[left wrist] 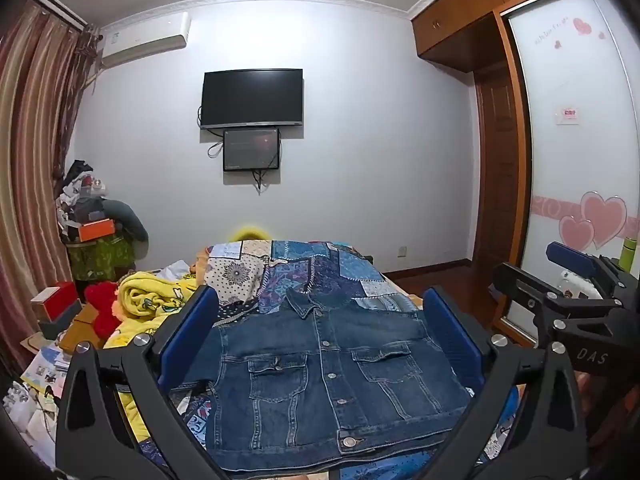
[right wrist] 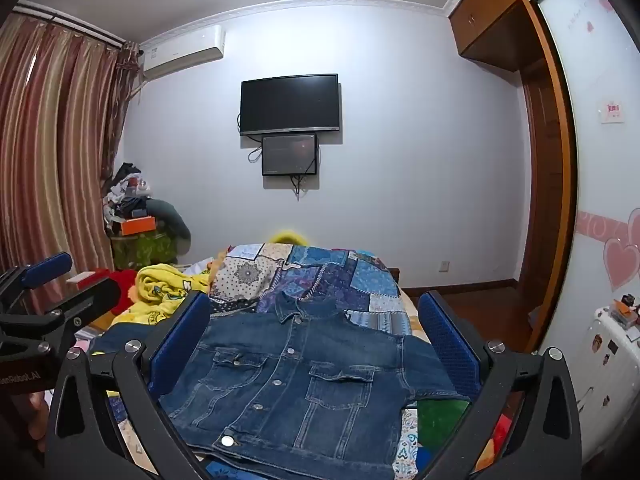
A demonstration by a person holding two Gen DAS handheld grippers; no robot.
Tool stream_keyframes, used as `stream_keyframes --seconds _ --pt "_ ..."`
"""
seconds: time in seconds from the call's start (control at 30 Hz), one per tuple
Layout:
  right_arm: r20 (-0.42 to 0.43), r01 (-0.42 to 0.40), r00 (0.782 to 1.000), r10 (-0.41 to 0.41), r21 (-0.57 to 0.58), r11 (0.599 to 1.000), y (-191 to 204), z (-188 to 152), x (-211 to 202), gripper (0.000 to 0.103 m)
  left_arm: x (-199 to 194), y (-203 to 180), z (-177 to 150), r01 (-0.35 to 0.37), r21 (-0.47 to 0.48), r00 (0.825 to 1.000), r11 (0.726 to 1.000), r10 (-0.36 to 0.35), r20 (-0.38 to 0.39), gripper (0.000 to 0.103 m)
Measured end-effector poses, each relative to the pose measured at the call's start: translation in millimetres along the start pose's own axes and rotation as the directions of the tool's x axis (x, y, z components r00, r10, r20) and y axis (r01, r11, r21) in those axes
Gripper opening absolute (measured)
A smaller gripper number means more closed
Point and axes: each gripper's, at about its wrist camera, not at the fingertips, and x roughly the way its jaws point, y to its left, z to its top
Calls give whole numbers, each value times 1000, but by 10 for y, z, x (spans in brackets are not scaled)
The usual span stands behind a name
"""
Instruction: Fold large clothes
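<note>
Denim jacket (left wrist: 320, 364) lies flat ahead, collar far, hem near. Left gripper (left wrist: 320, 344) and right gripper (right wrist: 316, 340) spread wide, holding nothing. Both equally near.

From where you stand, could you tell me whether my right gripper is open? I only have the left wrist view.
Observer: Yes. The right gripper has its jaws wide apart, with nothing clamped between the pads.
Operator: Thank you. What lies at the right edge of the denim jacket, which my view hides?
Observer: A sleeve lies spread out flat on the bed there.
Operator: Is anything next to it?
Observer: A green item lies beside the sleeve, on the side nearer the camera.
</note>
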Motion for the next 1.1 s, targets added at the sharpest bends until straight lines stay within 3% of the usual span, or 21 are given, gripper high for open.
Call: stream_keyframes --seconds 0.1,0.2,1.1 --pt "2 1 1000 -1 -1 1000 4 -1 -5 103 -54 5 13 9 5 1000 1000 -9 6 103" --pt "2 3 1000 -3 -1 1000 4 -3 -8 103 81 -39 43 8 15 999 1000 -7 -52 103" --pt "-10 3 1000 -3 0 1000 -14 -15 41 103 75 16 -1 2 3 999 1000 -2 -35 103"
